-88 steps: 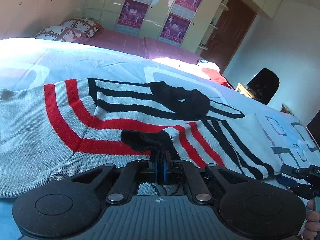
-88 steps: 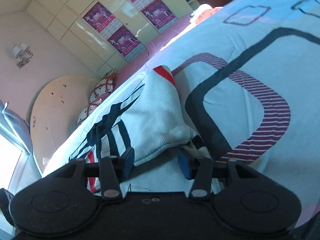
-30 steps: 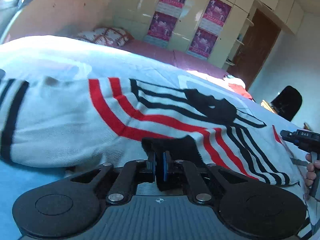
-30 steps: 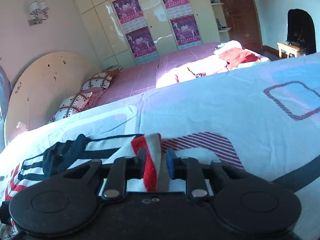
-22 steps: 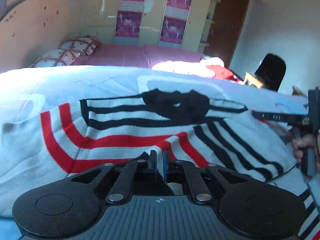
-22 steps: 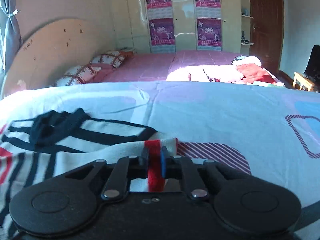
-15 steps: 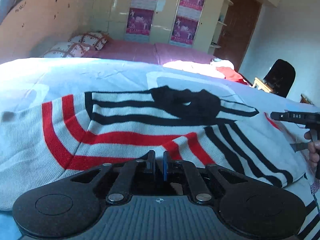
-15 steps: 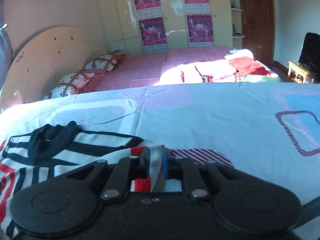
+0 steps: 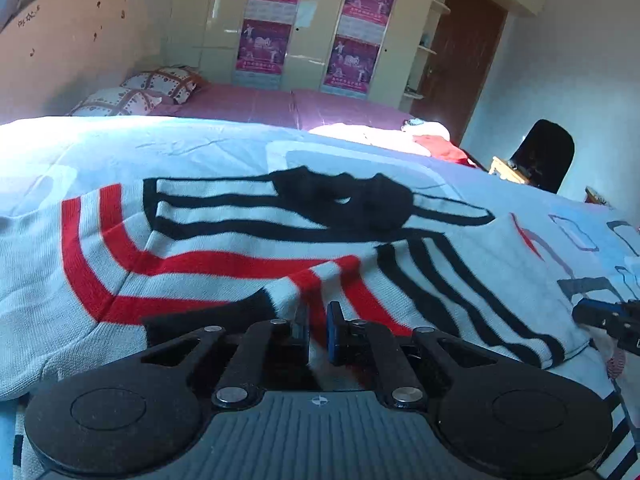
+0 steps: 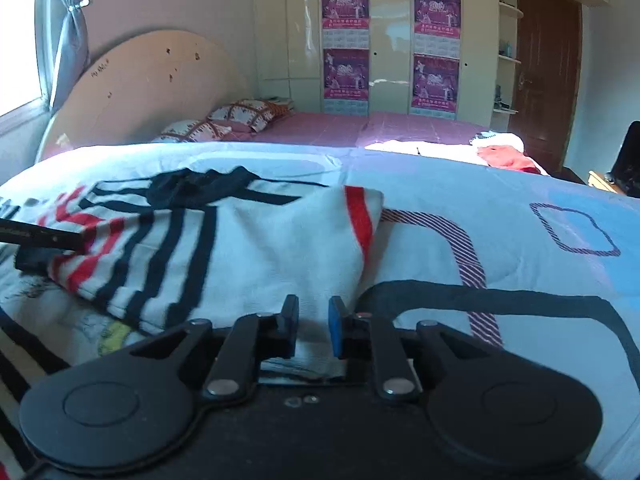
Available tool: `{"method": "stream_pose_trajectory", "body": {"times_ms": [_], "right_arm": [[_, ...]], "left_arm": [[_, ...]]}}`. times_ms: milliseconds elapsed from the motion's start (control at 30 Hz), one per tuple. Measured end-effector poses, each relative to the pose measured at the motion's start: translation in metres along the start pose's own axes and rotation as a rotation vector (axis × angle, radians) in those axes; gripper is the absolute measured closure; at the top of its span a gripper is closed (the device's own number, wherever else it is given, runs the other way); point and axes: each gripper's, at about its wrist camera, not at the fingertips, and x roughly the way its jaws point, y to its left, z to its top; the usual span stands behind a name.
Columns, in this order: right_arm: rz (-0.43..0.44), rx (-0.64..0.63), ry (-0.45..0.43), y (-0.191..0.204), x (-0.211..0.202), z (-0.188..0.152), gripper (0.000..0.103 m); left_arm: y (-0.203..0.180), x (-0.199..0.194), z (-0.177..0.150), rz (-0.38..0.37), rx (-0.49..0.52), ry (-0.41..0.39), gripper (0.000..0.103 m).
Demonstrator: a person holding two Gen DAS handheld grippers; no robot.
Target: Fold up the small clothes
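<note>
A white knit sweater with red and black stripes and a black collar lies on the bed, its sleeves folded across the body. My left gripper sits at its near edge, fingers slightly parted, with the cloth lying loose between them. In the right wrist view the sweater lies folded, a red-striped edge at its right. My right gripper is open just in front of its near edge, holding nothing. The left gripper's tip shows at the far left.
The sweater rests on a light blue patterned bedspread. Pillows and a pink sheet lie behind, with red and white clothes at the far right. A black chair stands beside the bed. The right gripper's tip shows at the right edge.
Both grippers have opened and let go of the sweater. The right gripper has drawn back from the red-striped edge, which now lies flat on the bed.
</note>
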Motion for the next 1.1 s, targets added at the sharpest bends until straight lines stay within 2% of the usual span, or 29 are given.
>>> {"method": "stream_pose_trajectory", "body": {"times_ms": [33, 100, 167, 200, 267, 300, 333, 367, 400, 500, 567, 700, 767, 900, 1033, 1100], "right_arm": [[0.077, -0.017, 0.015, 0.018, 0.003, 0.0, 0.085], [0.093, -0.057, 0.078, 0.037, 0.019, -0.006, 0.085], [0.073, -0.056, 0.072, 0.042, 0.021, -0.006, 0.085], [0.076, -0.026, 0.073, 0.038, 0.019, -0.002, 0.086], [0.046, 0.019, 0.018, 0.031, 0.006, 0.003, 0.083], [0.033, 0.02, 0.006, 0.029, 0.003, 0.003, 0.08], [0.024, 0.025, 0.022, 0.026, 0.004, 0.001, 0.08], [0.024, 0.031, 0.08, 0.024, 0.013, -0.004, 0.08], [0.023, 0.026, 0.084, 0.025, 0.018, -0.009, 0.08], [0.016, 0.053, 0.088, 0.027, 0.013, -0.001, 0.08], [0.021, 0.077, 0.055, 0.028, 0.004, 0.001, 0.079], [0.022, 0.076, 0.051, 0.037, -0.008, -0.002, 0.078], [0.023, 0.08, 0.052, 0.039, -0.011, -0.002, 0.078], [0.004, 0.093, 0.076, 0.056, -0.017, -0.004, 0.077], [-0.012, 0.089, 0.079, 0.072, -0.018, 0.0, 0.077], [-0.01, 0.098, 0.079, 0.083, -0.019, 0.004, 0.076]], "left_arm": [[-0.006, 0.002, 0.001, -0.036, -0.002, -0.002, 0.097], [-0.028, 0.009, -0.002, -0.097, 0.038, 0.026, 0.097], [-0.048, 0.021, -0.015, -0.075, 0.137, 0.075, 0.086], [-0.05, 0.017, -0.019, -0.065, 0.154, 0.049, 0.086], [-0.045, 0.005, -0.018, -0.058, 0.114, 0.035, 0.086], [-0.04, -0.005, -0.018, -0.047, 0.093, 0.001, 0.086], [-0.035, -0.013, -0.02, -0.029, 0.081, -0.019, 0.084], [-0.03, -0.014, -0.023, -0.013, 0.072, -0.012, 0.081], [-0.022, -0.01, -0.028, -0.007, 0.061, 0.029, 0.081], [-0.007, -0.02, -0.027, -0.031, -0.035, 0.023, 0.081], [0.005, -0.041, -0.028, -0.016, -0.068, -0.04, 0.081], [0.062, -0.092, -0.046, 0.051, -0.228, -0.144, 0.081], [0.104, -0.122, -0.062, 0.13, -0.323, -0.189, 0.081], [0.204, -0.173, -0.099, 0.285, -0.578, -0.258, 0.081], [0.292, -0.2, -0.126, 0.33, -0.848, -0.375, 0.081], [0.325, -0.2, -0.132, 0.366, -0.939, -0.384, 0.081]]}}
